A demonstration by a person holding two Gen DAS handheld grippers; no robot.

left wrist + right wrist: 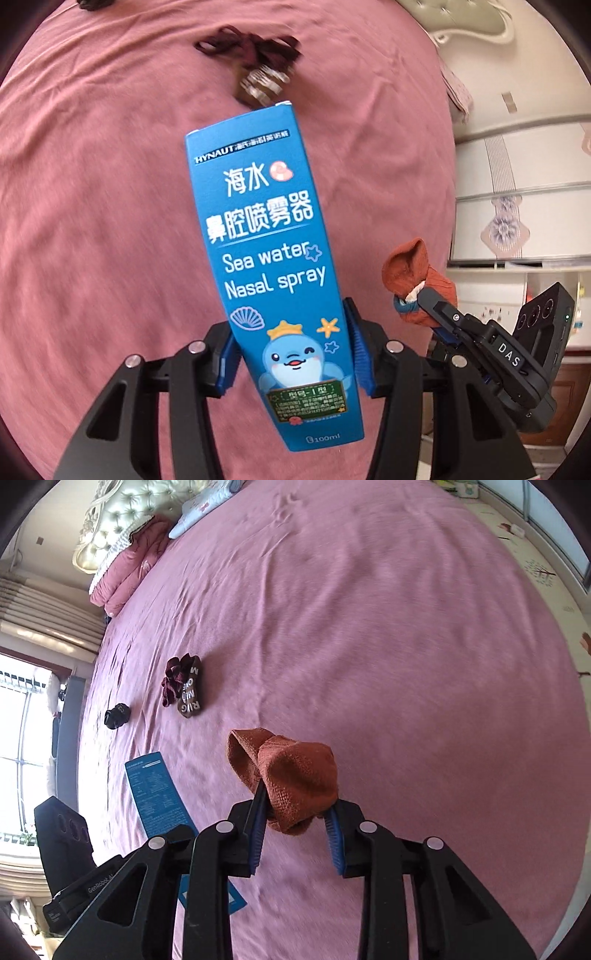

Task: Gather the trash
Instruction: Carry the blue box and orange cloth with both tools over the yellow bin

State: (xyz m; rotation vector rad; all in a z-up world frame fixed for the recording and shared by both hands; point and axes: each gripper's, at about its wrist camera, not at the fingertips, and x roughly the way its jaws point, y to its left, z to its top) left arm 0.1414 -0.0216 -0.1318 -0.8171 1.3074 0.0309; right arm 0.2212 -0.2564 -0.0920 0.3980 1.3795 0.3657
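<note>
Clamped between my left gripper (293, 354), its blue pads pressing both sides, is a tall blue nasal spray box (275, 266), lifted clear of the pink bedspread (92, 203) and leaning slightly left at its top. Both tools pitch steeply down toward the bed. To the right, my right gripper (297, 825) has its jaws pinched narrow on an orange knitted sock (295, 775), which bunches above the fingertips and hangs free of the cover. Farther out on the bedspread lies a brown sock with white lettering (190, 690), touching a tangle of dark maroon fabric (173, 677); a small black bundle (117, 716) sits just left of them. At the far end, folded pink bedding (129, 565) rests against a tufted cream headboard (122, 513).
</note>
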